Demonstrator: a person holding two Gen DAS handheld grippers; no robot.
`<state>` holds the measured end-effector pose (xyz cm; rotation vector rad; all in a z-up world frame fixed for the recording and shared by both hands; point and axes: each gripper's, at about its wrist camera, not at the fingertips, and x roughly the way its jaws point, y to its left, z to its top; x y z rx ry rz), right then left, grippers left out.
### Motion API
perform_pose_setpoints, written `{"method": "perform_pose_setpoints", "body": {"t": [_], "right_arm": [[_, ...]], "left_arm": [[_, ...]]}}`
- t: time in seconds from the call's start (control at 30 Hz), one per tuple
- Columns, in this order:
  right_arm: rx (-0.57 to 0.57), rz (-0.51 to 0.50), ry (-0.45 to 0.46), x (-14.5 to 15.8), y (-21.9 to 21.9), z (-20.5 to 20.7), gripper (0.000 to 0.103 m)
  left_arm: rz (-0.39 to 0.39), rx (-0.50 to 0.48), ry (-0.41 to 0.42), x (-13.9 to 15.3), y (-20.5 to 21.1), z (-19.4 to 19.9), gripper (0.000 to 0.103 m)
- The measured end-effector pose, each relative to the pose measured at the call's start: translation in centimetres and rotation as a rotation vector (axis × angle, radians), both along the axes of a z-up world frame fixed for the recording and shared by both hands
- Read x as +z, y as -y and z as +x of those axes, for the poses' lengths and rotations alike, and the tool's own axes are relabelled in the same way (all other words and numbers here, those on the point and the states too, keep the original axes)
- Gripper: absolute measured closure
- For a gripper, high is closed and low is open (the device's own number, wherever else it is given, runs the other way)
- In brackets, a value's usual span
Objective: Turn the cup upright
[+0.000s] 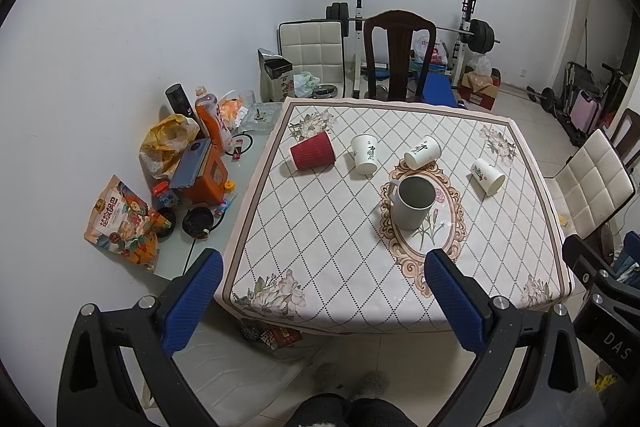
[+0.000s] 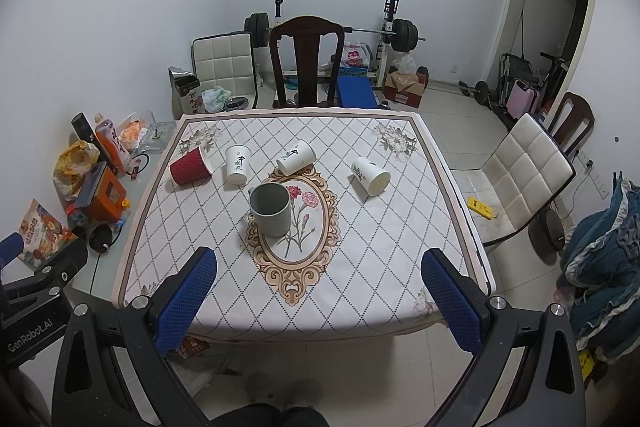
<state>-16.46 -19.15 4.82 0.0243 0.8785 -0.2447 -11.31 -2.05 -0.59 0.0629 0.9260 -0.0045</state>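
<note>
Left gripper and right gripper: both held above the near edge of the table, blue-padded fingers spread wide, nothing between them. Beyond, upright on the oval floral medallion of the tablecloth: grey mug, mouth up, handle to the left. Farther back, in a loose row across the cloth, four paper cups lying on their sides: red ribbed cup at far left, mouth pointing right; white printed cup just beside it, mouth toward the viewer; second white cup touching the medallion's far rim, mouth to the left; third white cup well apart at right, mouth toward the near right. Behind the table: dark wooden chair, then barbell rack against the wall.
</note>
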Motion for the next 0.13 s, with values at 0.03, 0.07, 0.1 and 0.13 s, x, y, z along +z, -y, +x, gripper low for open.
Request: {"method": "perform_pose_setpoints", "body": {"t": [0.03, 0.07, 0.1, 0.13], "right_arm": [[0.0, 0.001, -0.001, 0.01, 0.04, -0.04, 0.0], [0.001, 0.0, -0.001, 0.09, -0.11, -0.03, 0.0], [0.002, 0.001, -0.001, 0.1, -0.25, 0.04, 0.0], [0.002, 0.002, -0.002, 0.1, -0.24, 0.02, 0.0]], "left_arm": [[0.0, -0.002, 0.001, -0.03, -0.07, -0.05, 0.0], [0.0, -0.003, 0.002, -0.05, -0.08, -0.06, 0.0], [0.0, -0.002, 0.002, -0.01, -0.04, -0.02, 0.0], [-0.001, -0.002, 0.0, -0.04, -0.06, -0.05, 0.0]]}}
